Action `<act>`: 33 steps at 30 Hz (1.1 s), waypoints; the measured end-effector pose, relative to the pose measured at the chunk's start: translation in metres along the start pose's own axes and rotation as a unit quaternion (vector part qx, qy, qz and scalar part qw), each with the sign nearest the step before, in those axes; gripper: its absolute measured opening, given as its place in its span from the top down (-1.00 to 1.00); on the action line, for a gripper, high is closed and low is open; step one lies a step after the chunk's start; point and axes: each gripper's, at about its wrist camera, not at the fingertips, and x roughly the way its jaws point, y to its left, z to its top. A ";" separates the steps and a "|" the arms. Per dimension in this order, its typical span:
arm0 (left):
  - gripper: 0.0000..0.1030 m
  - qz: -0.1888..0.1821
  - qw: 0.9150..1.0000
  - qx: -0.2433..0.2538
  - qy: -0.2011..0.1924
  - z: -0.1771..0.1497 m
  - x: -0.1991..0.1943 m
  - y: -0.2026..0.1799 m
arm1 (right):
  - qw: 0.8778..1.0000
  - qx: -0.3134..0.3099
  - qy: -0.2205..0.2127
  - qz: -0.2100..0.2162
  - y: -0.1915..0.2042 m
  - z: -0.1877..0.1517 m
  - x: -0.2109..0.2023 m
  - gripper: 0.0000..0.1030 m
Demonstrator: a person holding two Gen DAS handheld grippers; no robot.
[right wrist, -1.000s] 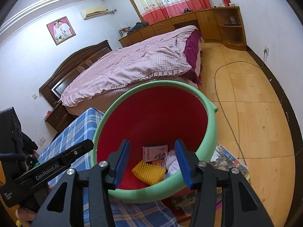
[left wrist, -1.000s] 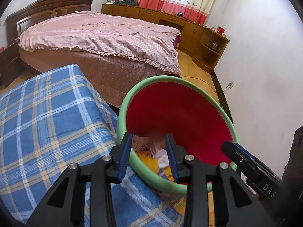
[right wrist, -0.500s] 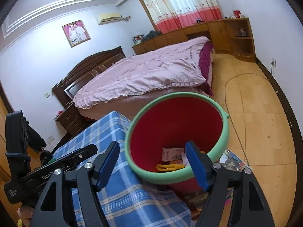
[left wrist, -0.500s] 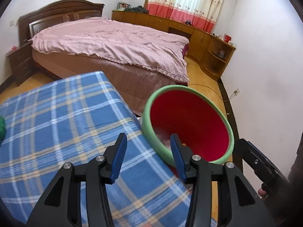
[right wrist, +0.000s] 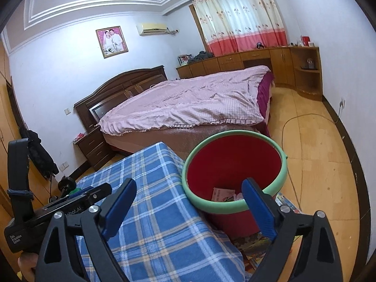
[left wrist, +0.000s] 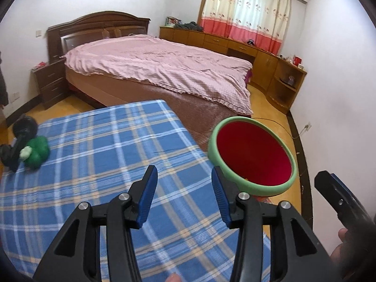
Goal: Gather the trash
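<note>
A red bucket with a green rim (left wrist: 252,157) stands on the floor at the right end of a blue plaid-covered surface (left wrist: 98,155); it also shows in the right wrist view (right wrist: 235,164). A small box and white scraps (right wrist: 224,193) lie in its bottom. My left gripper (left wrist: 183,195) is open and empty above the plaid surface, left of the bucket. My right gripper (right wrist: 188,208) is open and empty, raised near the bucket's near rim. A green and white soft lump (left wrist: 35,151) lies on the plaid at the far left.
A bed with a pink cover (left wrist: 159,68) stands behind the plaid surface. A black object (left wrist: 21,138) sits next to the green lump. Wooden cabinets (right wrist: 258,58) line the far wall. A cable (right wrist: 291,127) runs over the wood floor. Printed papers (right wrist: 256,244) lie under the bucket.
Both grippers have pulled back and up from over the bucket and opened wider. The left one swung left over the plaid surface, bringing the green lump into view.
</note>
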 end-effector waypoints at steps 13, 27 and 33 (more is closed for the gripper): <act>0.07 0.043 0.999 -0.002 -0.022 -0.016 -0.042 0.010 | 1.000 -0.013 -0.002 0.010 0.024 -0.012 -0.025 -0.82; 0.07 0.058 0.997 -0.019 -0.036 -0.021 -0.060 0.022 | 1.000 -0.026 -0.003 0.017 0.034 -0.012 -0.031 -0.85; 0.07 0.059 0.997 -0.022 -0.038 -0.021 -0.061 0.024 | 1.000 -0.026 -0.002 0.017 0.035 -0.013 -0.031 -0.85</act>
